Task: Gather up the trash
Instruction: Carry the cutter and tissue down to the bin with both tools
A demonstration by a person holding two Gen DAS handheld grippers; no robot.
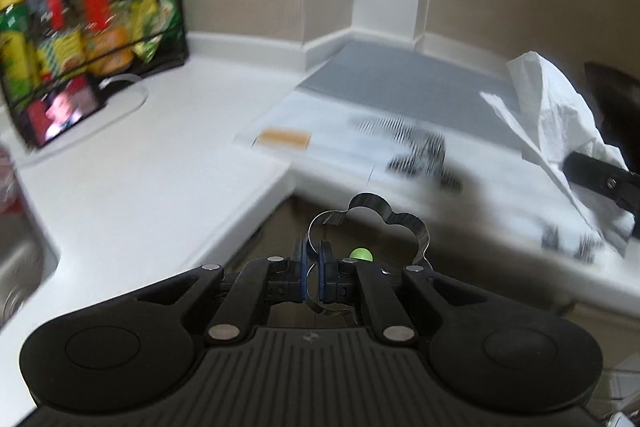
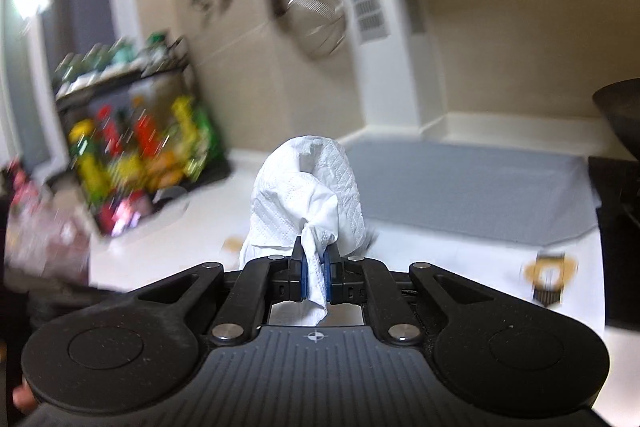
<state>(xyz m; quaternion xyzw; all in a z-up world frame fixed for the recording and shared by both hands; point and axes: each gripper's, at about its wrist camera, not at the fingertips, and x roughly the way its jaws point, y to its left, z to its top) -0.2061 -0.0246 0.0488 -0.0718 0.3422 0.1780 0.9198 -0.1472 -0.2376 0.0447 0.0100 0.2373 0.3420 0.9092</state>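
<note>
My left gripper (image 1: 313, 259) is shut on the rim of a shiny flower-shaped metal ring mould (image 1: 384, 223) with a small green knob (image 1: 361, 254), held in front of the white counter's inner corner. My right gripper (image 2: 315, 259) is shut on a crumpled white paper towel (image 2: 308, 187), which stands up above the jaws. The same towel (image 1: 548, 131) and the right gripper's dark finger (image 1: 600, 179) show at the right of the left wrist view, above the counter.
A white L-shaped counter (image 1: 140, 179) carries a wire rack of sauce bottles (image 1: 80, 23), a phone with a lit screen (image 1: 64, 111), a grey mat (image 1: 400, 75) and printed white paper (image 1: 360, 147). A sink (image 1: 16, 275) lies at left. A dark pan (image 2: 620, 115) sits right.
</note>
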